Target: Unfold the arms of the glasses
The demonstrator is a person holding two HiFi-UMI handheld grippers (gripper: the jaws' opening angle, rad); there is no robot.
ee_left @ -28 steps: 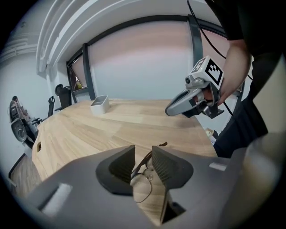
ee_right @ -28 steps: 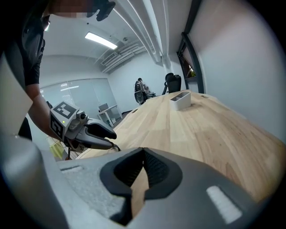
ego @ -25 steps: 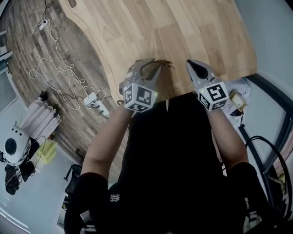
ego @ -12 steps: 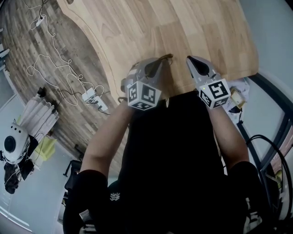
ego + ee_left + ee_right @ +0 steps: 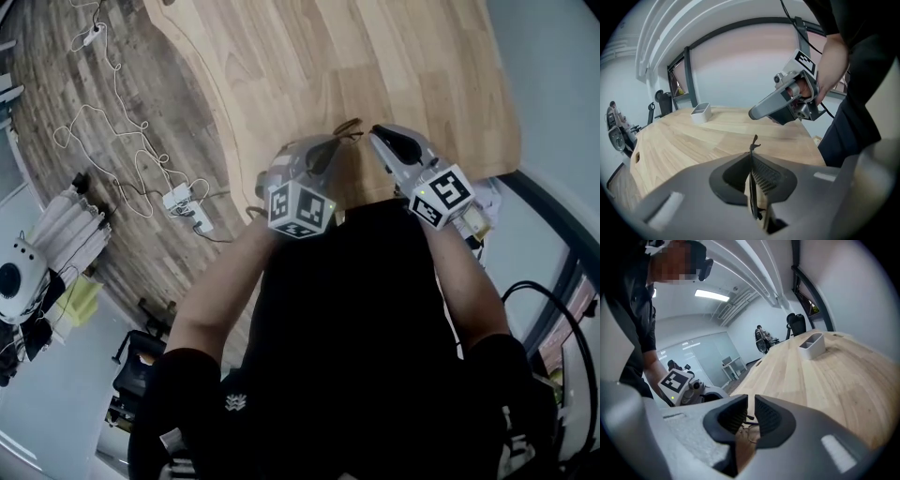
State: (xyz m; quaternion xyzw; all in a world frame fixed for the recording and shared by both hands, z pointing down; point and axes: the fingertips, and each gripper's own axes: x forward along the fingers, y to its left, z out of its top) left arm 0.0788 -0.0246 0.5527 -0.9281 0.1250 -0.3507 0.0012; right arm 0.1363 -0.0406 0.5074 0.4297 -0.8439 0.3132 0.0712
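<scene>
My left gripper (image 5: 752, 157) is closing its jaws on the glasses (image 5: 349, 127), and a thin dark piece of the frame stands between the pads. The glasses are at the near edge of the counter (image 5: 375, 56), at 1 o'clock from this gripper. My right gripper (image 5: 378, 134), at 3 o'clock from them, has its jaws almost together and holds nothing. I judge the glasses light, thin and easy to bend, so the arm should be taken gently, near the hinge.
</scene>
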